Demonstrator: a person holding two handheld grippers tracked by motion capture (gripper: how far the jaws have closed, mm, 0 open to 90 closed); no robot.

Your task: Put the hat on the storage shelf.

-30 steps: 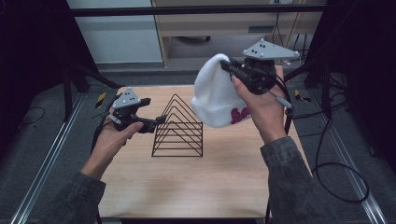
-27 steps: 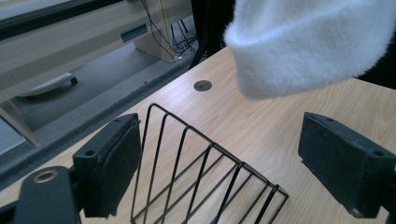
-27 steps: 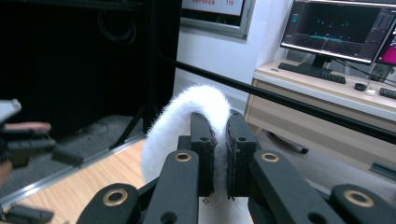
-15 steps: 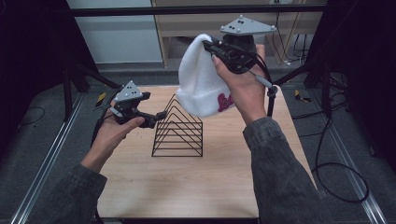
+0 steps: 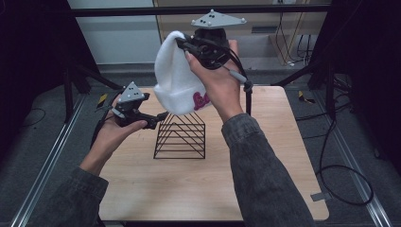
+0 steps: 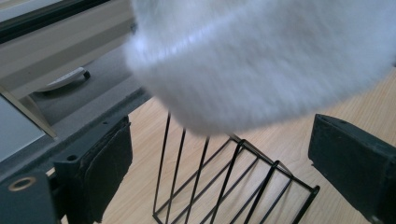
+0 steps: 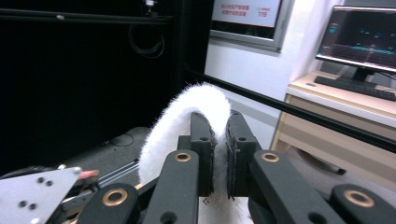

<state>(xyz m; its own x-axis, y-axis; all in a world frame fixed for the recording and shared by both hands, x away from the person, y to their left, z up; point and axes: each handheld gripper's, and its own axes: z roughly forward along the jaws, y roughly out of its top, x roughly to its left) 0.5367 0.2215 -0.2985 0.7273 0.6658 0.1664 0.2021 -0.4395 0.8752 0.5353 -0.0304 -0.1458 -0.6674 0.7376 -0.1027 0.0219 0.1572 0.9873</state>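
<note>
One fluffy white beanie (image 5: 176,78) dangling high over the black wire rack (image 5: 180,136), pinched at its rim by right gripper (image 7: 218,140). Looks soft, light, floppy, so best grabbed by the rim. Left gripper (image 6: 219,168) spread wide, holding nothing, just left of the rack.

High view looks forward and down over the wooden table (image 5: 189,189), left gripper view sits close facing the wire rack (image 6: 224,186) and white beanie (image 6: 261,60), both shared with high; right gripper view faces the room, pressed against the beanie.
</note>
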